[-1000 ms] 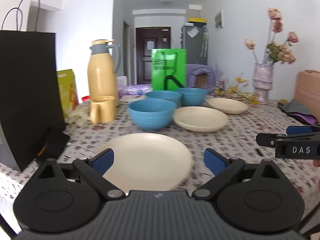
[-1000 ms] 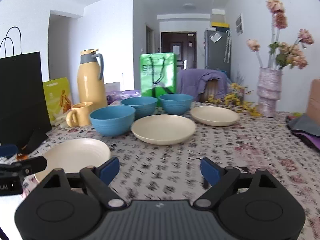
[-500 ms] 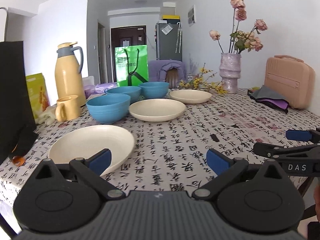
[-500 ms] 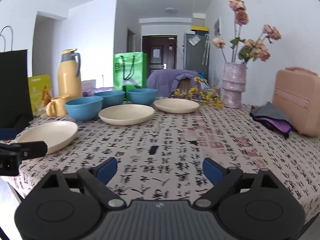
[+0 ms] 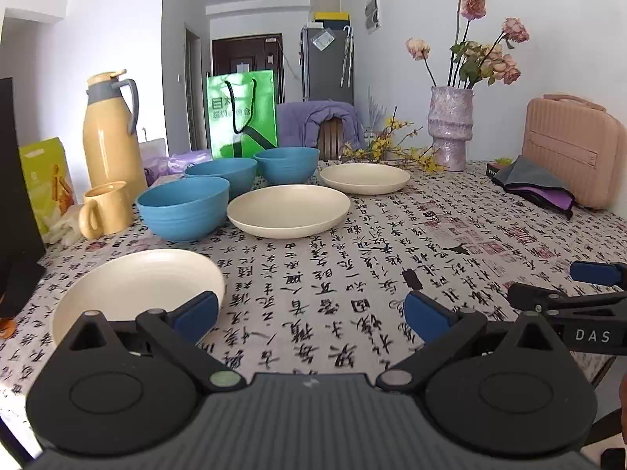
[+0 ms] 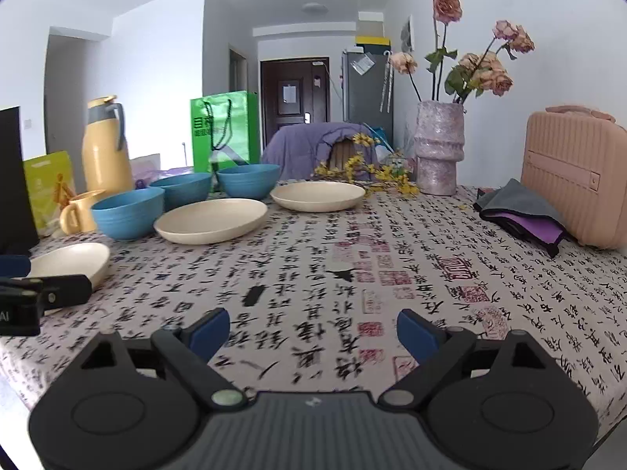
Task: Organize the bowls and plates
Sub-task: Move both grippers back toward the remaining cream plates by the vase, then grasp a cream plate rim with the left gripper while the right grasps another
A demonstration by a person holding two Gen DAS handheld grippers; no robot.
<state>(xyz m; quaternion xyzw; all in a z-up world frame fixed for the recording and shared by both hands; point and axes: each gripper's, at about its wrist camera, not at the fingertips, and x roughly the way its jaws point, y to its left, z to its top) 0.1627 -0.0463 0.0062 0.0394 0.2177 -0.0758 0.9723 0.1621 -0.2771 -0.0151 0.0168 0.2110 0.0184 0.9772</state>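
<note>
cream plates lie flat, blue bowls upright, mouths up.

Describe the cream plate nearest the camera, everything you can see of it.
The nearest plate is a round, shallow dish in matte cream with a raised rim and faint rings inside, perhaps plastic or glazed ware. It is empty and lies flat and right way up on the tablecloth, near the table's front left corner, apart from the blue bowl behind it. The left tongs are open; one blue pad overlaps the plate's near edge in the left view, but whether it touches cannot be told.
</note>
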